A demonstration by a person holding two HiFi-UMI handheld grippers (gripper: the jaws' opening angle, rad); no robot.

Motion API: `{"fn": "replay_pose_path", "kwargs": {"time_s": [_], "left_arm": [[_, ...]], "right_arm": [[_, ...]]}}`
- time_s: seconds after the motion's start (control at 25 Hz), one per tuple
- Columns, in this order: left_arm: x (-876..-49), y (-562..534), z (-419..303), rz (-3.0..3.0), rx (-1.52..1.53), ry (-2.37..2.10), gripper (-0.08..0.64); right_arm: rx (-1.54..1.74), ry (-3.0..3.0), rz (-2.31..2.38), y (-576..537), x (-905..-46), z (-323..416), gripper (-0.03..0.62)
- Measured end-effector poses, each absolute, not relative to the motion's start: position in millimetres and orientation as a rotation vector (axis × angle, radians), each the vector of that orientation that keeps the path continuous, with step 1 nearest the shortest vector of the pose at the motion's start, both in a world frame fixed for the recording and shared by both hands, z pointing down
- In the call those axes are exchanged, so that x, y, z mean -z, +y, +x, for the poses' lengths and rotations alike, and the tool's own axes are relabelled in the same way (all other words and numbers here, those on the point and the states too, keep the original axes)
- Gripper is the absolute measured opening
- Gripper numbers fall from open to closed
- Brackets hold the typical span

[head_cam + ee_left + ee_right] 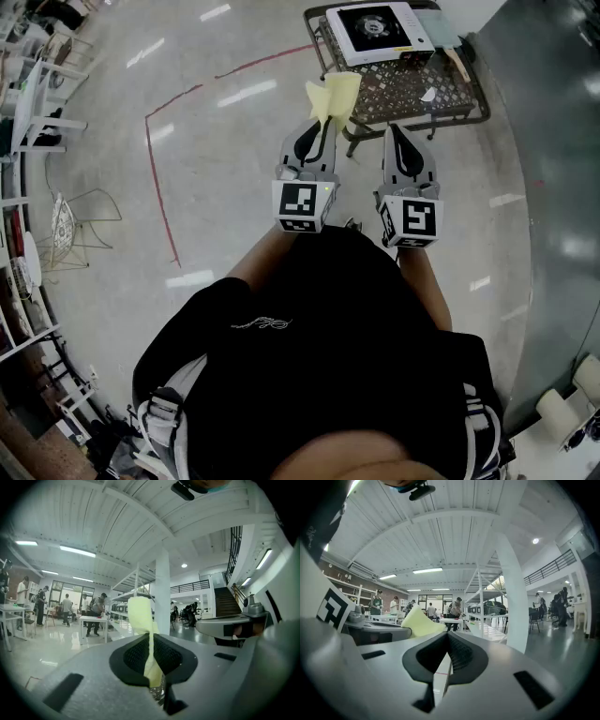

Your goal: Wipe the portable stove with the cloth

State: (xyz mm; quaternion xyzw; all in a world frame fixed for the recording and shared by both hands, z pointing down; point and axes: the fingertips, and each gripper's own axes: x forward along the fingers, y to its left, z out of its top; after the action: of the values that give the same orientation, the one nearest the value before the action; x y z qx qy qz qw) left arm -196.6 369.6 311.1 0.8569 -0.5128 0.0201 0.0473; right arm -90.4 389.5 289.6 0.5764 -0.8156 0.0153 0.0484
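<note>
I am standing on a polished grey floor (234, 94) marked with a red tape line (155, 178). Ahead, a metal mesh table (459, 94) is carrying the portable stove (380, 31) toward its far left edge. A white wire chair (75, 220) is sitting well off to my left, and the floor around the table's near edge is lying open. The left gripper (322, 129) is clamping the yellow cloth (335, 97) just short of the table's front edge, apart from the stove. The right gripper (395, 131) is pointing level beside it, jaws together on nothing.
</note>
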Motion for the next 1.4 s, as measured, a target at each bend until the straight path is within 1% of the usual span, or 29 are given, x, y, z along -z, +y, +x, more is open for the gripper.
{"fn": "replay_pose_path", "kwargs": {"time_s": [0.28, 0.76, 1.04, 1.2, 1.4], "left_arm": [[-321, 374, -197, 2.589, -0.067, -1.571, 0.032], [-371, 414, -188, 2.452, -0.200, -1.621, 0.032], [-377, 409, -197, 2.420, -0.272, -1.607, 0.032], [-392, 392, -176, 2.435, -0.282, -1.521, 0.032], [-398, 348, -140, 2.480, -0.256, -1.422, 0.032]], "right_arm": [[-0.082, -2.554, 1.717, 391, -293, -97, 0.005], [-0.275, -2.591, 1.428, 427, -363, -92, 0.005], [-0.383, -2.594, 1.356, 430, -378, -109, 0.005], [-0.383, -2.547, 1.355, 426, -386, -103, 0.005], [-0.397, -2.470, 1.414, 389, -395, -71, 0.005]]}}
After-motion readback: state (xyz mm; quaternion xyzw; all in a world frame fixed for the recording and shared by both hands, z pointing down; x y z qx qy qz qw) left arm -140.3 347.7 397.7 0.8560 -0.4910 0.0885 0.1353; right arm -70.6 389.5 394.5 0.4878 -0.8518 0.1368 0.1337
